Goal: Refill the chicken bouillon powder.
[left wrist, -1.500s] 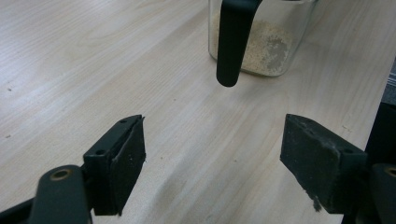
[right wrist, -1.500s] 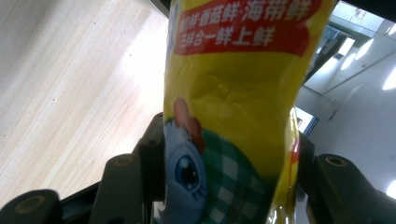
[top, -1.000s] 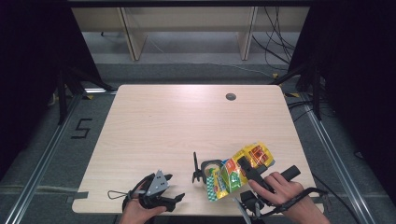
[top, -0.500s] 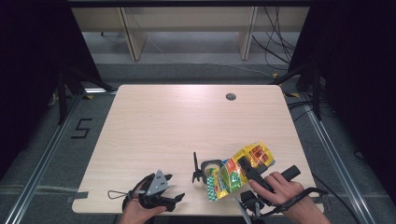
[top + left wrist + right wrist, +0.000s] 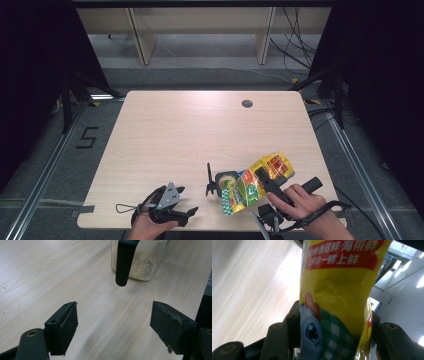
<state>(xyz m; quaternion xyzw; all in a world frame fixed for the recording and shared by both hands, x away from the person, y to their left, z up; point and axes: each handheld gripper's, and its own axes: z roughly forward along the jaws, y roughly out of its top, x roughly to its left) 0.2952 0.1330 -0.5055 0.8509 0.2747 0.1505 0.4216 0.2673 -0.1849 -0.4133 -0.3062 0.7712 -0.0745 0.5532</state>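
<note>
At the near left corner of the table (image 5: 165, 130), the left gripper (image 5: 186, 212) is held low in a hand (image 5: 150, 225), its fingers (image 5: 65, 327) spread wide with nothing but bare wood between them. Just beyond those fingers, a clear glass jar (image 5: 146, 265) is seen in the left gripper view, holding a shallow layer of pale granules, with a black handle (image 5: 124, 261) hanging down its front. In the high view that jar (image 5: 227, 180) stands near the front edge, right of centre, and the lower end of a yellow seasoning bag (image 5: 257, 182) is tilted over its mouth. Further right, the bag is clamped across its body by the right gripper (image 5: 265, 181), whose fingers (image 5: 293, 325) are seen in the right gripper view pressing into both sides of the creased film. The bag is judged to be light, soft and rather slippery, its foil buckling under pressure, so a hold across the middle or upper part, above the contents, is judged safest, and a firm squeeze is likely needed to stop it sliding. The jar is judged rigid and breakable and best steadied by its handle.
</note>
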